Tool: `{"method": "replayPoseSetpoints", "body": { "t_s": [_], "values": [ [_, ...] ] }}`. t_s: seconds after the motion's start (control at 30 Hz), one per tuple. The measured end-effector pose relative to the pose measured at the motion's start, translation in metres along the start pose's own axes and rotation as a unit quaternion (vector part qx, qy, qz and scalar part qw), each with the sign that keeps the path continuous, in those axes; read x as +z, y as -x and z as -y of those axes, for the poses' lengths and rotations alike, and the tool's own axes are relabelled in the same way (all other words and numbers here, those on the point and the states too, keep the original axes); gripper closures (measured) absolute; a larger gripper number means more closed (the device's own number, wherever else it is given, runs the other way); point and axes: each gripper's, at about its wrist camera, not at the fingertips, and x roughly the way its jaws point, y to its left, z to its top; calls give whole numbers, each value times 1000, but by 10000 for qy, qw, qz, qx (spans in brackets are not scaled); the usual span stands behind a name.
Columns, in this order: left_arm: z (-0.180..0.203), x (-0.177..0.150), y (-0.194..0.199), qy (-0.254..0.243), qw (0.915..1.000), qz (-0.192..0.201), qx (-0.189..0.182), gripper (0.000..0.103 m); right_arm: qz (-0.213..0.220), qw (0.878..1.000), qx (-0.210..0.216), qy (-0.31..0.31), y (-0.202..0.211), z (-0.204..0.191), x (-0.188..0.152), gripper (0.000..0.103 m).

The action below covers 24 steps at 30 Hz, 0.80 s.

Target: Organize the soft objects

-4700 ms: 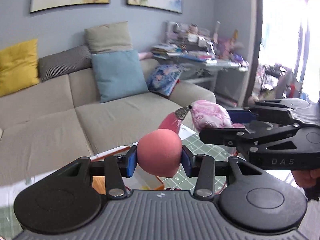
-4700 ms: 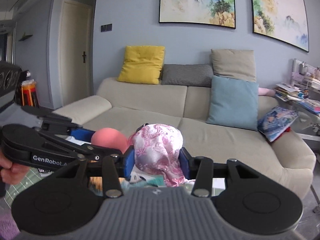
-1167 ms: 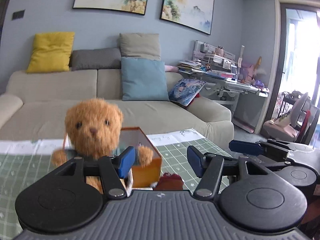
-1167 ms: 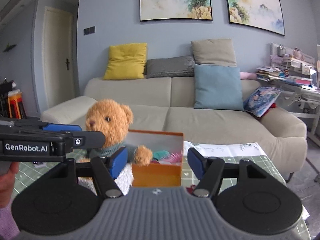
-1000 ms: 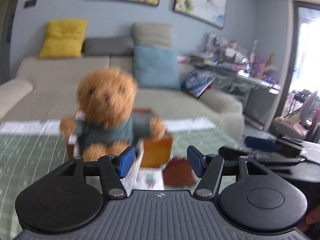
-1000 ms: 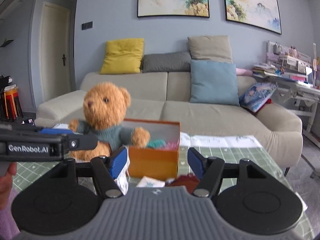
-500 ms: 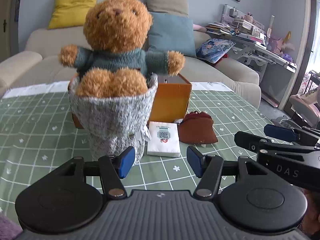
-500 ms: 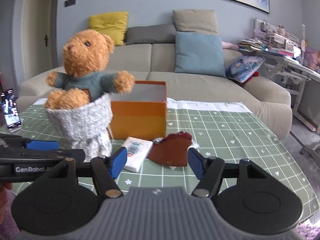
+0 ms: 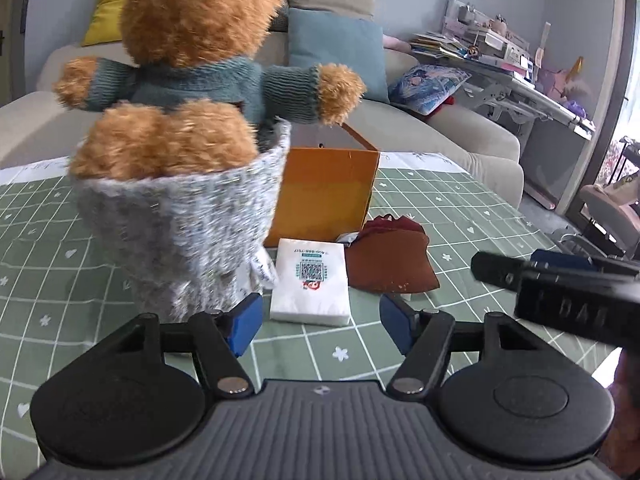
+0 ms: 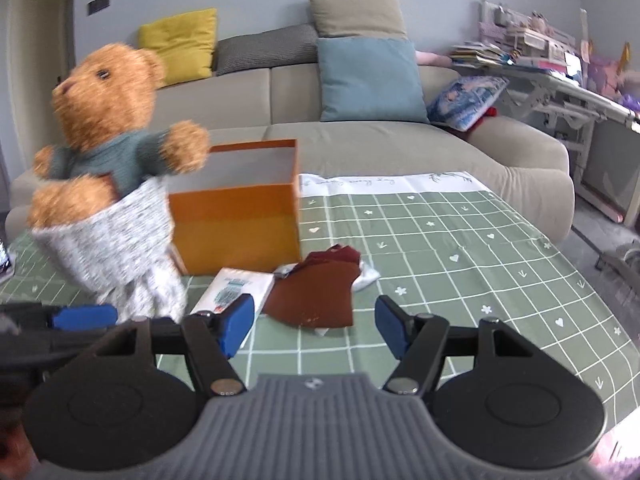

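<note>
On the green checked tablecloth lie a white tissue pack [image 9: 309, 281] [image 10: 234, 289] and a dark red cloth pouch [image 9: 387, 258] [image 10: 318, 294], both in front of an open orange box [image 9: 326, 194] [image 10: 236, 222]. A brown teddy bear [image 9: 192, 64] [image 10: 106, 120] in a green sweater sits in a grey knitted pot [image 9: 180, 228] [image 10: 116, 248] left of the box. My left gripper [image 9: 320, 322] hovers just short of the tissue pack, its jaws opening with nothing between them. My right gripper [image 10: 314, 326] stands open just short of the pouch, empty.
A beige sofa [image 10: 400, 148] with yellow, grey, tan and blue cushions runs behind the table. A cluttered desk [image 10: 560, 72] stands at the right. The right gripper's body [image 9: 560, 288] shows at the right of the left wrist view.
Both grippers have dropped from sofa height toward the table and come close to the tissue pack and the pouch. The pink ball and patterned pouch held earlier are gone from the jaws.
</note>
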Motion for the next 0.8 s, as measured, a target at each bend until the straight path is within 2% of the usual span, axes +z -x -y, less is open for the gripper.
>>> {"method": "replayPoseSetpoints", "body": {
  "t_s": [0.17, 0.37, 0.57, 0.67, 0.73, 0.8],
  "values": [
    [9, 6, -26, -238, 9996, -59, 130, 21, -263, 9996, 26, 34, -25, 13, 8, 37],
    [19, 7, -65, -529, 9975, -369, 274, 19, -547, 9978, 201, 305, -54, 14, 13, 37],
    [29, 9, -99, -717, 9929, -651, 684, 18, -716, 9966, 344, 219, -85, 20, 19, 37],
    [33, 8, -112, -825, 9897, -653, 972, 17, -800, 9960, 317, 258, -103, 22, 20, 37],
    [37, 7, -116, -939, 9885, -569, 1036, 16, -859, 9955, 333, 237, -113, 24, 19, 38],
    [43, 7, -120, -1066, 9869, -524, 1092, 16, -941, 9947, 359, 229, -123, 25, 19, 44]
  ]
}}
